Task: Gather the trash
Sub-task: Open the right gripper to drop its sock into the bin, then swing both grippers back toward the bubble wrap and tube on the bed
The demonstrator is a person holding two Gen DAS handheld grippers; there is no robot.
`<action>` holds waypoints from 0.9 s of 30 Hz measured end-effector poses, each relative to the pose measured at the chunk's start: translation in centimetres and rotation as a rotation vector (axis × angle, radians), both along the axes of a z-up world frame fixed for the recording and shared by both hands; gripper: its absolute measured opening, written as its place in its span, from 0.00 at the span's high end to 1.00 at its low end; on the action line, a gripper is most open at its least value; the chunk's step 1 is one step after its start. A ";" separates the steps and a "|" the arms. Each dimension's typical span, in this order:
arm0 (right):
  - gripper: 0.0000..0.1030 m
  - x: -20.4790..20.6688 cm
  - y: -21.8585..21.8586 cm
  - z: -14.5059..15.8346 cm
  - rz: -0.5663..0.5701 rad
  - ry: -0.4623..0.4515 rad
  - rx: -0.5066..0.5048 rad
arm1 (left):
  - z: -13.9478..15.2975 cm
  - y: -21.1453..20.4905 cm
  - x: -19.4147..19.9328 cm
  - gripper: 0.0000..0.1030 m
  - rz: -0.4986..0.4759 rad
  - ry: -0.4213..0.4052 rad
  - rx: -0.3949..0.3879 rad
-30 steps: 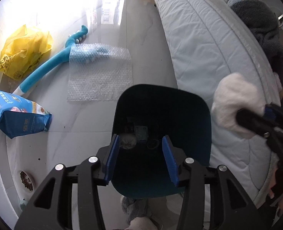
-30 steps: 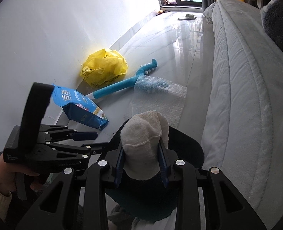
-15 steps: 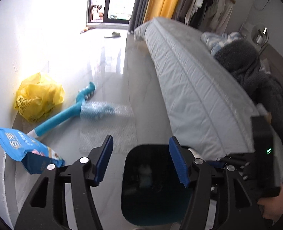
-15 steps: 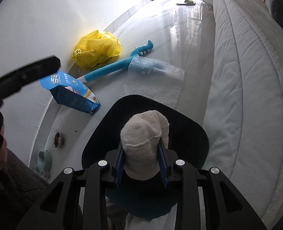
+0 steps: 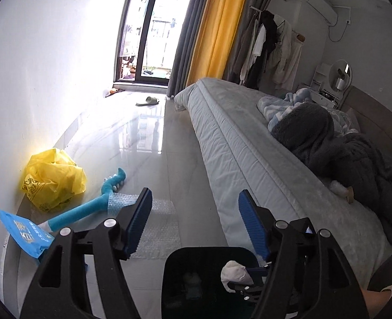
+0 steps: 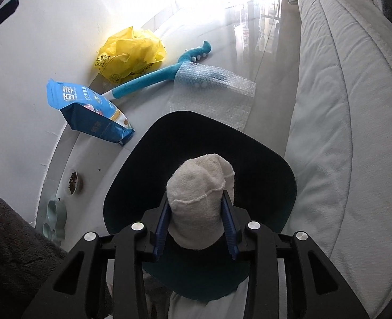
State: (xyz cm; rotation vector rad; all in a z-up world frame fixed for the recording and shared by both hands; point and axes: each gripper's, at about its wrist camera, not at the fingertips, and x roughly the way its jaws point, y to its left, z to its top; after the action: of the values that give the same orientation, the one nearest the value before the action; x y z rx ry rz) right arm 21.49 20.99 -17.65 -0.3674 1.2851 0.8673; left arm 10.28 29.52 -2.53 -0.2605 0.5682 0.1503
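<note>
My right gripper (image 6: 197, 210) is shut on a crumpled white cloth wad (image 6: 200, 198) and holds it over the open mouth of a dark teal trash bin (image 6: 273, 164). In the left wrist view the bin (image 5: 190, 268) sits low in the middle, with the wad (image 5: 234, 271) over its right part. My left gripper (image 5: 196, 220) is open and empty, raised above the bin. On the floor lie a bubble wrap sheet (image 6: 214, 90), a blue pet food bag (image 6: 89, 109), a yellow plastic bag (image 6: 132, 53) and a blue plush toy (image 6: 153, 79).
A bed with a grey-white cover (image 6: 342, 106) runs along the right, with blankets (image 5: 329, 143) heaped on it. A white wall (image 5: 36, 79) is on the left. Pet bowls (image 6: 73, 183) stand by the wall. A slipper (image 5: 148, 101) lies near the balcony door.
My left gripper has tilted up and away from the bin, its fingers wider apart. My right gripper has carried the cloth wad from the bed side to over the bin's mouth.
</note>
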 end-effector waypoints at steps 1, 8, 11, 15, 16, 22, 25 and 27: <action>0.55 0.0 0.0 0.0 -0.001 0.000 0.000 | 0.2 -0.3 0.0 0.31 -0.006 -0.008 0.008; 0.35 0.2 -0.3 1.8 -0.020 -0.026 0.034 | 1.9 -2.1 -0.2 0.29 -0.027 -0.074 0.045; 0.31 0.3 -0.8 3.0 -0.024 -0.039 0.065 | 3.5 -2.9 -0.5 0.27 -0.029 -0.126 0.043; 0.28 0.5 -2.6 5.0 -0.044 -0.064 0.127 | 5.3 -4.5 -0.6 0.22 -0.041 -0.184 0.053; 0.28 0.6 -3.1 5.6 -0.049 -0.071 0.139 | 5.4 -5.0 -0.5 0.22 -0.049 -0.185 0.050; 0.26 2.1 -6.6 9.5 -0.108 -0.134 0.251 | 5.5 -7.9 1.1 0.22 -0.088 -0.167 0.094; 0.25 3.1 -8.7 11.4 -0.147 -0.187 0.281 | 5.5 -8.8 1.6 0.21 -0.110 -0.165 0.082; 0.25 3.8 -10.3 12.3 -0.173 -0.220 0.285 | 5.8 -9.6 2.2 0.19 -0.128 -0.176 0.065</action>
State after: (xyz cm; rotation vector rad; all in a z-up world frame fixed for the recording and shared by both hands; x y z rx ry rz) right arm 25.28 10.72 -5.38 -0.1193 0.9596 0.8243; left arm 12.44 19.94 3.25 -0.1717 0.4033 0.0218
